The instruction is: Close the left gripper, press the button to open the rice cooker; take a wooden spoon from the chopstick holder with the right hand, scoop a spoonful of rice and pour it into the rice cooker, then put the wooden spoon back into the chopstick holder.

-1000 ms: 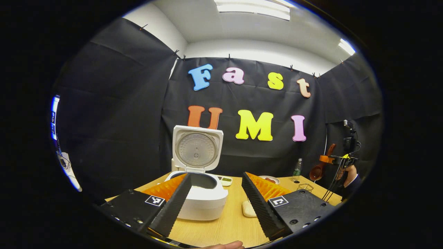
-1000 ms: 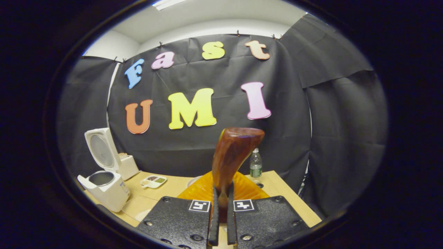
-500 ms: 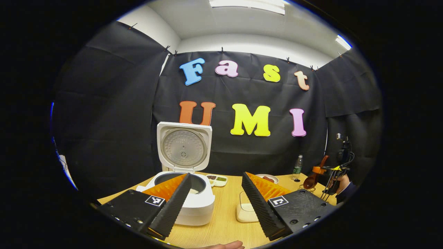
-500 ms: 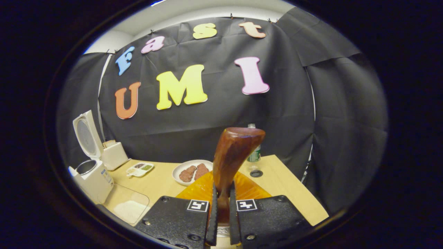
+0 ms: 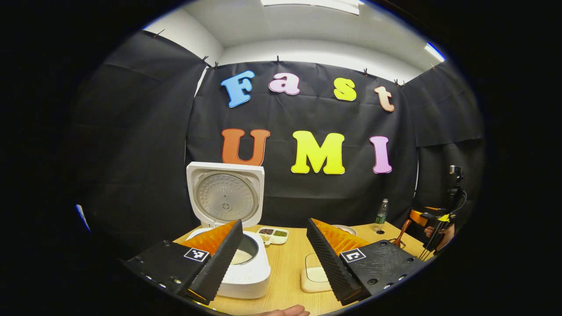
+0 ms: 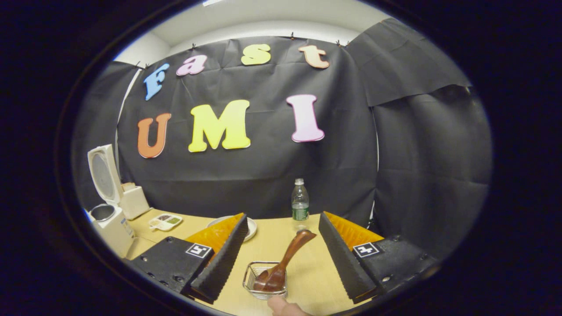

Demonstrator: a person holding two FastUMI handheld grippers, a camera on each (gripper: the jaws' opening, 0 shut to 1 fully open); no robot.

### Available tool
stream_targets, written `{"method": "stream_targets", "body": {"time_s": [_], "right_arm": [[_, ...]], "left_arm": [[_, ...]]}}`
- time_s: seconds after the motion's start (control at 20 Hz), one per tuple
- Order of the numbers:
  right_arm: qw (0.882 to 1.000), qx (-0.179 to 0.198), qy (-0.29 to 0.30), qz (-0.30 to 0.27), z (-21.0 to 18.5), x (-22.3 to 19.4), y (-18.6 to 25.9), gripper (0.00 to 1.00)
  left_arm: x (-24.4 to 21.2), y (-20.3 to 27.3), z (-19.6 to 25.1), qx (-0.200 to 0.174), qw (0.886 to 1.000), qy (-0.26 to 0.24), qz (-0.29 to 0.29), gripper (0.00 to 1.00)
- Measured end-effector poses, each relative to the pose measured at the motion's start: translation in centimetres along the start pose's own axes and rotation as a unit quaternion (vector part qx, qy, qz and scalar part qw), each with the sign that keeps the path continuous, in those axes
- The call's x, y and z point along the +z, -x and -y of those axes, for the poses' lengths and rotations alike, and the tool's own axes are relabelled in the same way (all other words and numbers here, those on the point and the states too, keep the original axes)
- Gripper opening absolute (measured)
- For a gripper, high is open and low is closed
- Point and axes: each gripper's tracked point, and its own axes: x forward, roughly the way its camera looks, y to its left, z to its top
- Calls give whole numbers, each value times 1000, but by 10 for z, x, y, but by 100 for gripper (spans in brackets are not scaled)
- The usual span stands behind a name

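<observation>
Brown and shiny, the wooden spoon (image 6: pixel 284 262) stands bowl-down in the wire chopstick holder (image 6: pixel 265 281), which sits on the table (image 6: pixel 316 276) between my right gripper's (image 6: pixel 281 259) fingers, close to me. Its long handle leans up and away from me, tipping toward the right finger (image 6: pixel 340 259), and its rounded end points at the water bottle (image 6: pixel 300 204) past the fingertips. My right fingers are spread wide apart and touch nothing; the spoon stands free in the gap.

My left gripper (image 5: pixel 274 254) is also wide open and holds nothing. The white rice cooker (image 5: pixel 237 263) sits partly behind its left finger (image 5: pixel 217 259), lid (image 5: pixel 225 198) standing straight up, with pale rice showing in the pot. A clear box of rice (image 5: pixel 316 275) lies on the table just beside the right finger. Beyond the fingertips rests a small tray of beans (image 5: pixel 273 234). Far past the right finger I see my other gripper (image 5: pixel 428 219) held by a hand (image 5: pixel 443 232), with the spoon's handle below it.
</observation>
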Motion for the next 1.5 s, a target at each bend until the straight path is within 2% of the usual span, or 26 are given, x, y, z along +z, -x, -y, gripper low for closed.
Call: {"method": "stream_targets", "body": {"time_s": [0.2,0.45,0.7,1.0,1.1,1.4,1.5], "right_arm": [[1000,8,16,17,-16,23,48,100],[997,51,33,46,-48,41,96,100],[995,72,37,60,-57,43,115,100],[991,105,32,82,-68,44,127,100],[989,117,33,83,-74,41,130,100],[989,104,43,92,-79,39,136,100],[990,101,44,87,-83,35,140,100]], "left_arm": [[18,-22,-8,-9,1000,-5,1,93],[56,-56,-34,4,1000,-11,0,93],[81,-87,-45,-11,1000,6,-19,93],[102,-151,-70,3,1000,-12,-23,93],[103,-179,-87,18,1000,-10,-21,93],[90,-239,-126,47,999,6,-12,93],[81,-255,-136,59,998,-5,-19,93]]}}
